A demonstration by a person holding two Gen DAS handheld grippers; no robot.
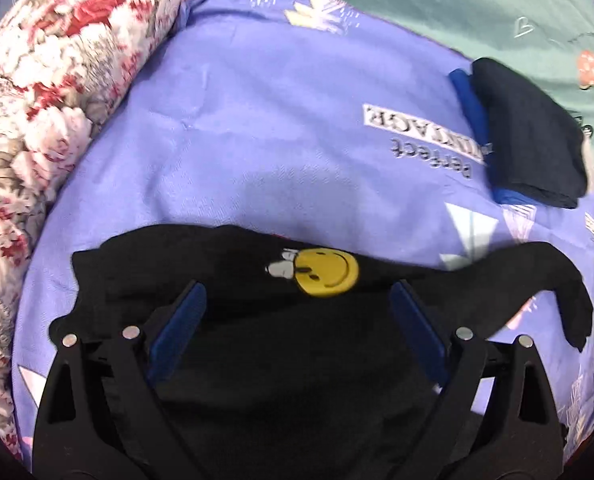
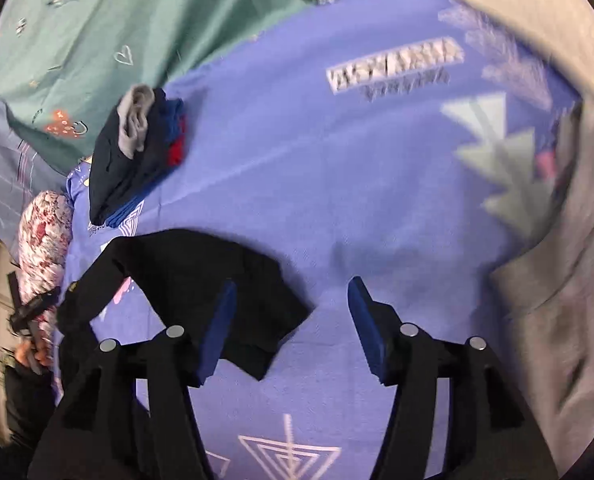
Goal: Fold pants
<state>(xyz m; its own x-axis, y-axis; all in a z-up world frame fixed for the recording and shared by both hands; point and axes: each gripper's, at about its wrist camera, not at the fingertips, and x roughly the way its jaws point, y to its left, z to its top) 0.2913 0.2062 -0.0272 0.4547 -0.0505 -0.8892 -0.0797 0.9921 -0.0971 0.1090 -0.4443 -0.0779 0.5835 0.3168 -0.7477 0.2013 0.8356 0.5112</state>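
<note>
1. Purple bedsheet (image 1: 257, 140) carries the black pants (image 1: 225, 264), spread flat.
2. Left gripper (image 1: 297, 312) gapes above them, seemingly gripping nothing.
3. Right gripper (image 2: 293, 312) gapes empty beside a pant leg (image 2: 217, 280).

Bed under a periwinkle printed sheet (image 1: 257, 128). Black pants (image 1: 281, 360) lie flat beneath the left tongs; folded dark clothes stack (image 1: 529, 132) farther off, right; floral quilt roll (image 1: 53, 92) left.

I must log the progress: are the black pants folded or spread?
Spread, not neatly folded: the black pants lie loose on the blue sheet, one leg trailing sideways.
</note>
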